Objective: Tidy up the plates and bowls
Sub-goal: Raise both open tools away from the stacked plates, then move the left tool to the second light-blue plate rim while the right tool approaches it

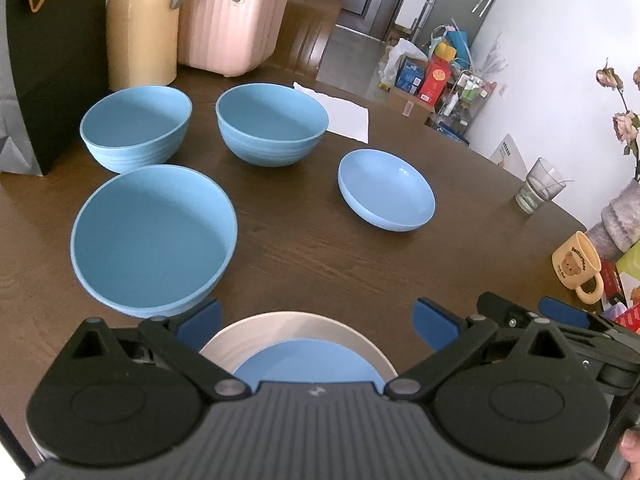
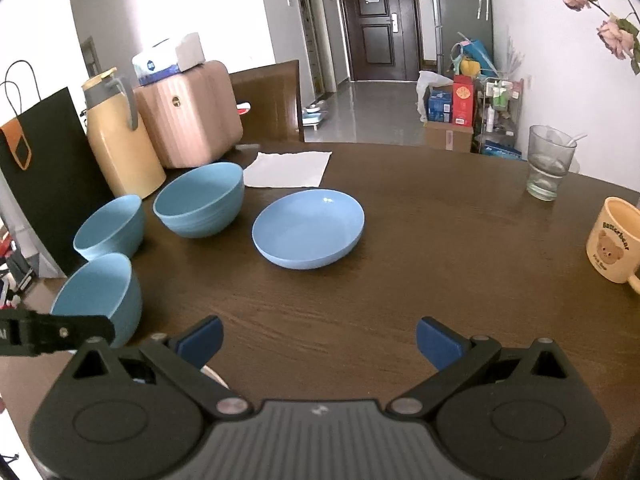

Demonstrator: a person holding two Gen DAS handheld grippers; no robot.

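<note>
Three deep blue bowls stand on the brown table [image 1: 320, 264]: one at the back left [image 1: 136, 128], one at the back middle [image 1: 272, 124], one nearer on the left [image 1: 154, 240]. To their right sits a shallow blue dish [image 1: 386, 190], which the right wrist view shows ahead [image 2: 308, 228]. A white plate [image 1: 288, 326] carrying a small blue plate [image 1: 308, 360] lies just under my left gripper [image 1: 316, 322], which is open and holds nothing. My right gripper [image 2: 319, 342] is open too, low over bare table in front of the dish. The bowls [image 2: 200, 200] lie to its left.
A yellow thermos jug [image 1: 140, 28], a pink case [image 1: 232, 16] and a black bag [image 1: 52, 60] line the back left. A white napkin [image 2: 288, 168] lies behind the dish. A glass [image 2: 550, 164], a bear mug [image 2: 614, 248] and a vase [image 1: 624, 216] stand at the right.
</note>
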